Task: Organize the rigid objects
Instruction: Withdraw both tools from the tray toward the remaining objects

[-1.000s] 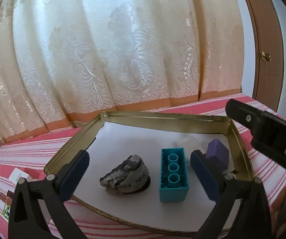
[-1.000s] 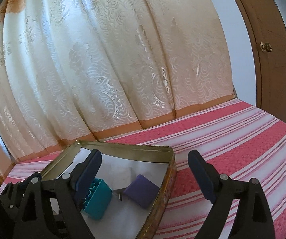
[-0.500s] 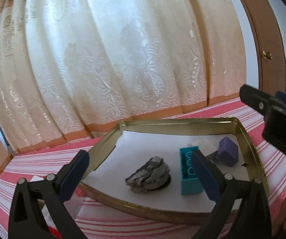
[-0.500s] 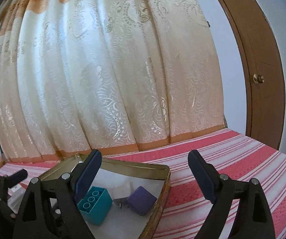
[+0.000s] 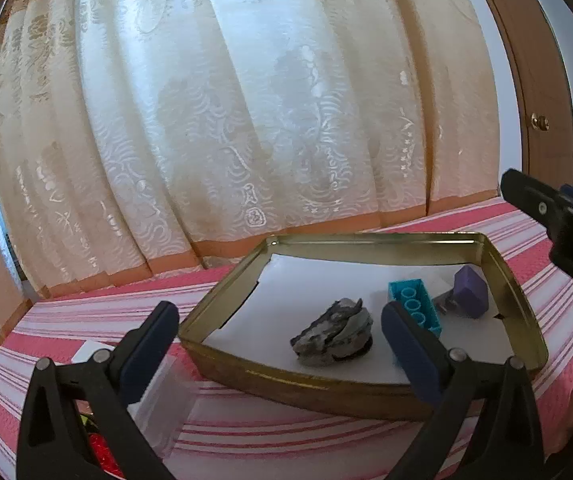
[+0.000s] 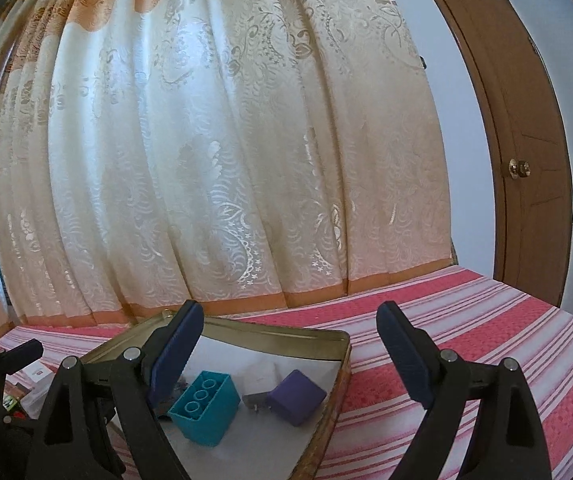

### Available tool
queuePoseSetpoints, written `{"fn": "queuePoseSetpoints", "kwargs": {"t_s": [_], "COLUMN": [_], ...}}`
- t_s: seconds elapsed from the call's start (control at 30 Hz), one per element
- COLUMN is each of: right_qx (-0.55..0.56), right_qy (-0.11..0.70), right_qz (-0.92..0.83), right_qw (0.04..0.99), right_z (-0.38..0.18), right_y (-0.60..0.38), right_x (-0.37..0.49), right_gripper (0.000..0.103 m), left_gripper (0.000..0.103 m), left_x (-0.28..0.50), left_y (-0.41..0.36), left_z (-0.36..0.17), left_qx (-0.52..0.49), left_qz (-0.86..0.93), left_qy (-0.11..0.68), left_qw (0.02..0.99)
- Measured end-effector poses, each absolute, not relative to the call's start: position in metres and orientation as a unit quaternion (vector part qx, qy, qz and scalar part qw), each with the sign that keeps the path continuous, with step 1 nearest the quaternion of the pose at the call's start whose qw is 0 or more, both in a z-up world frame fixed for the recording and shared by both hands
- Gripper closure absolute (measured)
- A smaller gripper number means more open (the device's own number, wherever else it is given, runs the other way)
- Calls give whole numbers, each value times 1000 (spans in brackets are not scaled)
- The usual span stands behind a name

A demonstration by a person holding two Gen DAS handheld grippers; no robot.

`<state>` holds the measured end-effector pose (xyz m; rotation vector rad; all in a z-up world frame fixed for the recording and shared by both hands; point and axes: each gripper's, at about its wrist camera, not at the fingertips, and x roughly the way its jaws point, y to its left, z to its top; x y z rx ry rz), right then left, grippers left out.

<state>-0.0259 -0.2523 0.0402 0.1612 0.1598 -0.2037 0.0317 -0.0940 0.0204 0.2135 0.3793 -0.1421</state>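
A shallow gold tin tray (image 5: 242,292) (image 6: 318,336) lined with white paper sits on the red striped cloth. In it lie a grey rock (image 5: 332,334), a teal brick (image 5: 414,306) (image 6: 204,406) with three round holes, and a purple plug block (image 5: 470,290) (image 6: 296,396) beside a white piece (image 6: 264,374). My left gripper (image 5: 276,338) is open and empty, held back from the tray's near left edge. My right gripper (image 6: 288,342) is open and empty, above the tray's right side; its left finger (image 6: 176,344) overlaps the tray in view.
Patterned cream curtains (image 6: 226,160) hang behind the surface. A brown door (image 6: 526,152) with a brass knob stands at the right. At the left, off the tray, lie a white card (image 5: 90,350), a clear plastic piece (image 5: 166,400) and a small white box (image 6: 34,372).
Both grippers have drawn back and tilted upward from the tray, so it sits lower and farther in both views. More curtain shows. The objects in the tray have not moved.
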Motion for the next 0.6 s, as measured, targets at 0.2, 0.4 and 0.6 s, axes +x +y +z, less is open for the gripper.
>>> {"fn": "queuePoseSetpoints", "kwargs": {"t_s": [0.2,0.4,0.6], "right_qx": [78,78,75], "right_qy": [82,89,98], "right_qz": [-87,-75,-59], "right_qw": [990,990,991], "right_z": [41,38,37], "right_y": [-238,-222,-200], "right_x": [-30,-30,-31], "right_gripper": [13,13,13], "left_gripper": [0,0,0], "left_x": [28,31,34], "left_y": [-72,-48,-26], "left_z": [21,20,20], "left_qx": [92,85,75], "left_qz": [-67,-51,-31], "left_qy": [194,200,206], "left_qw": [974,975,975]}}
